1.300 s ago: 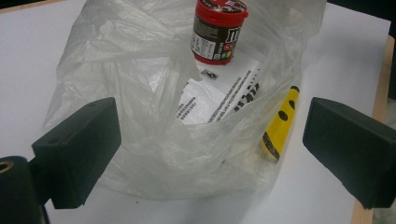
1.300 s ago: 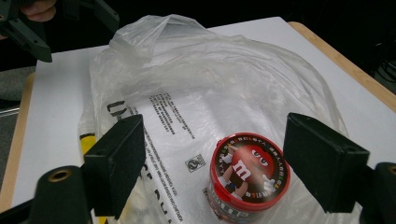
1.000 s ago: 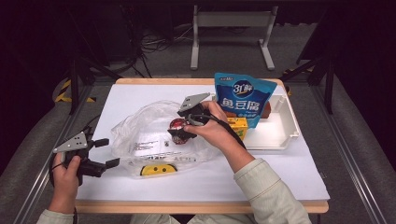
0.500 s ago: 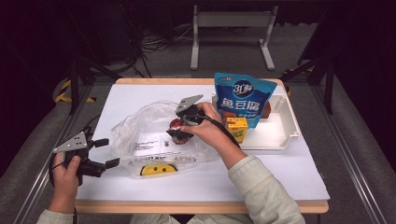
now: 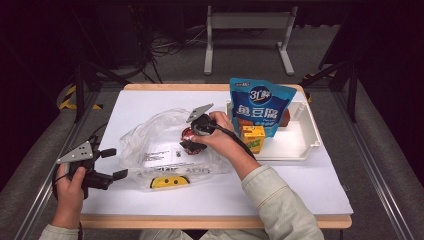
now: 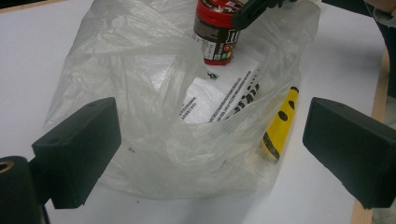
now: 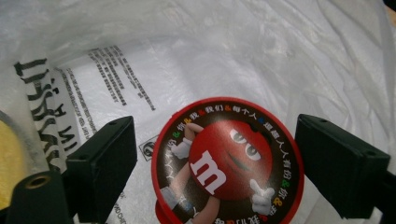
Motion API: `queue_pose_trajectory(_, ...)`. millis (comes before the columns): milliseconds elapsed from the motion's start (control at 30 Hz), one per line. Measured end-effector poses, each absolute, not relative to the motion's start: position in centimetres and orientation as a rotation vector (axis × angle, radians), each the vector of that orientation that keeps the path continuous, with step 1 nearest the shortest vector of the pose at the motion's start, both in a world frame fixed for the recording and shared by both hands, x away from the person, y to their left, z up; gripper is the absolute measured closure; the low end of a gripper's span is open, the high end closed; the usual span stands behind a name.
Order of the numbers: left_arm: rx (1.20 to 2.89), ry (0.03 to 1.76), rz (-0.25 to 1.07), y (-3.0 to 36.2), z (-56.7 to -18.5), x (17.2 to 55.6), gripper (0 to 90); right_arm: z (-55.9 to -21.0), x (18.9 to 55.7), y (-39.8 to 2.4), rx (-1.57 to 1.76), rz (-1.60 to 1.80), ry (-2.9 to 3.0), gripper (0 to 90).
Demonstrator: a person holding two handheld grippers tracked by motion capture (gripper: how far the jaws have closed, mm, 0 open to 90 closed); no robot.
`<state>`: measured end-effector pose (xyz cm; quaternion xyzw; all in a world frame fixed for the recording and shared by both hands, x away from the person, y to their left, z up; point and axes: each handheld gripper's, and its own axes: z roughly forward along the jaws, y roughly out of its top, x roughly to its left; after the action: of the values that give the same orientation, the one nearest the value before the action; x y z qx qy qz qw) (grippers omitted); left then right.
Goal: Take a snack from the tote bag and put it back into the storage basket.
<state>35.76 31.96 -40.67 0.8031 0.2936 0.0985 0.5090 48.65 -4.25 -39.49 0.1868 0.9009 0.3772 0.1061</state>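
A red M&M's can stands upright inside a clear plastic bag in the middle of the white table. My right gripper points down over the can's lid. Its jaws have just been opening and now stand open, one on each side of the lid with a gap on each side. My left gripper is open at the table's front left, facing the bag's mouth without touching it. From there the can stands deep in the bag, with a yellow smiley item nearer.
A white tray at the right holds a blue pouch, a small yellow box and a brown item. A printed white label lies under the can. The table's wooden front edge is close to the person.
The right hand has sunk and shifted slightly left, bringing the can lower into the bag. The left hand and its gripper have stayed where they were.
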Motion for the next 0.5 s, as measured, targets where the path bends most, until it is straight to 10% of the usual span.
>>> queue_pose_trajectory(500,1.938,0.698,0.242,32.0,-40.7,35.8,4.9,-41.3,49.0,-4.0,0.597,0.995,2.693,14.8)
